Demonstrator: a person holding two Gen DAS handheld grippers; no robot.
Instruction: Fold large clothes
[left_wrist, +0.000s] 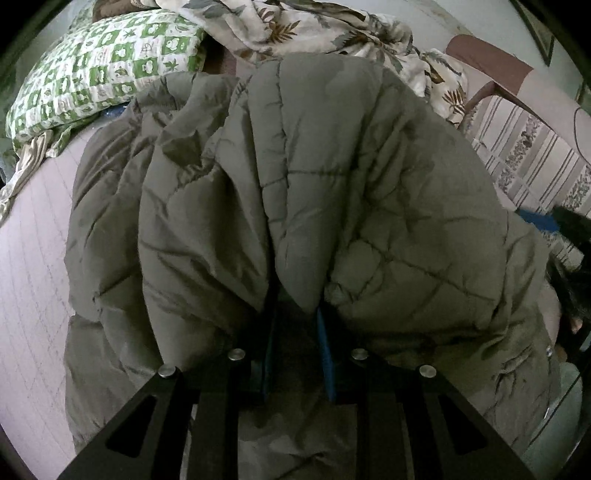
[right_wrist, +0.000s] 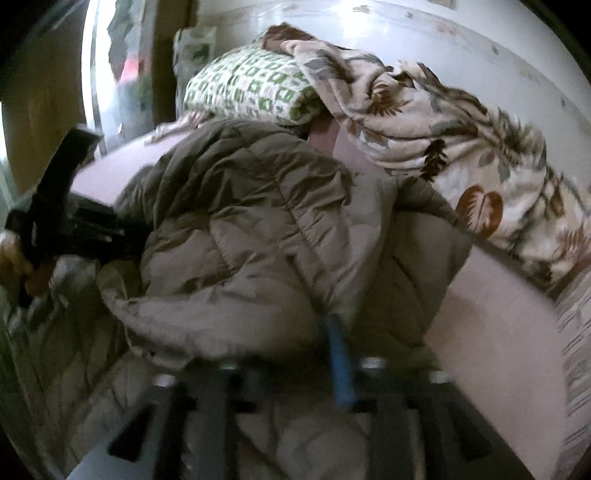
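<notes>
An olive-green quilted puffer jacket (left_wrist: 295, 206) lies bunched on a pale pink bed sheet (left_wrist: 33, 258). My left gripper (left_wrist: 295, 314) is shut on a thick fold of the jacket, which bulges over both blue-padded fingers (left_wrist: 327, 354). In the right wrist view the same jacket (right_wrist: 258, 243) is heaped in the middle, and my right gripper (right_wrist: 321, 321) is shut on its near edge; one blue finger (right_wrist: 340, 369) shows, the other is hidden by cloth. The left gripper's black body (right_wrist: 62, 229) shows at the far left, held by a hand.
A green-and-white checked pillow (left_wrist: 96, 70) lies at the back left. A cream leaf-print blanket (right_wrist: 461, 166) is piled along the back and right. A striped patterned cushion or bed side (left_wrist: 535, 166) is at the right. A white wall (right_wrist: 406, 33) stands behind.
</notes>
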